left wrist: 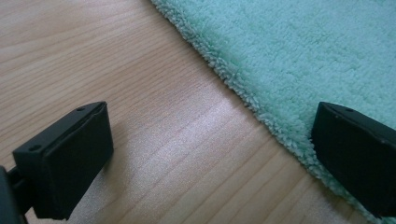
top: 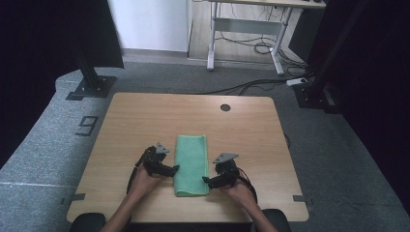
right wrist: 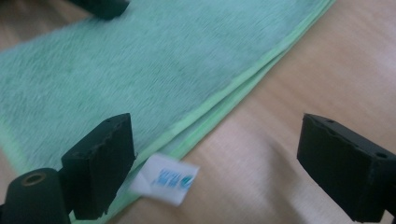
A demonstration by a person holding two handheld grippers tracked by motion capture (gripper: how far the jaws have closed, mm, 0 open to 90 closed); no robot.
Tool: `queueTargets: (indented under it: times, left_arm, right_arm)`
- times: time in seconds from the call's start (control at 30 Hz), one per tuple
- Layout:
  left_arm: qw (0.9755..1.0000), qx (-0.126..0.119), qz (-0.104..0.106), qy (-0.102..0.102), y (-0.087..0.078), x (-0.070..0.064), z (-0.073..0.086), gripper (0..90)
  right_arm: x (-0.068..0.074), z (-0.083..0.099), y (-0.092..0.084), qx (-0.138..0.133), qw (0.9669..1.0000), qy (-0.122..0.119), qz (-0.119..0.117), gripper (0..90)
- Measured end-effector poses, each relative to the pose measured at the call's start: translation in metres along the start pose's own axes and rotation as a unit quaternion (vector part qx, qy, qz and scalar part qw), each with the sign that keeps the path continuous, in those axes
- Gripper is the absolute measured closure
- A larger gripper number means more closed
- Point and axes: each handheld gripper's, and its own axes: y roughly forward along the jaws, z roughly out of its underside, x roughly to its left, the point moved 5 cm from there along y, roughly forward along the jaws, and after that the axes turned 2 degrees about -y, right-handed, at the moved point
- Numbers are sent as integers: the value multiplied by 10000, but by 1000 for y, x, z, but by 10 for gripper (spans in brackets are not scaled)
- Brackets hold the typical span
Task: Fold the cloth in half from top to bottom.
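A folded green towel (top: 191,164) lies lengthwise on the wooden table (top: 145,121), near its front middle. My left gripper (top: 175,168) is at the towel's left edge, open, one jaw over the bare wood and the other over the fluffy towel (left wrist: 299,51). My right gripper (top: 206,181) is at the towel's right edge near its front corner, open. In the right gripper view its jaws straddle the hemmed edge of the towel (right wrist: 116,70), and a small white label (right wrist: 165,178) sticks out between them. Nothing is pinched in either gripper.
A round dark cable hole (top: 225,107) sits near the table's far edge. Grey carpet surrounds the table, with black stand feet (top: 91,88) at the back left and right, and a white desk frame (top: 244,38) with cables behind.
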Motion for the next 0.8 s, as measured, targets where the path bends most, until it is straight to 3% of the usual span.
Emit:
queueTargets:
  times: [0.1,0.3,0.4,0.8]
  left_arm:
    - [10000,-7,-5,-9,0,0,0,0]
    - [10000,2,-10,-8,0,0,0,0]
    - [10000,0,-16,-10,0,0,0,0]
    - [10000,-8,-19,-20,0,0,0,0]
  right_arm:
    - [-13,-12,3,-123,9998,116,-45,125]
    - [-29,-23,10,-118,9997,219,24,162]
    - [-41,-32,16,-161,9994,297,82,224]
    - [-65,-55,29,-180,9991,357,164,423]
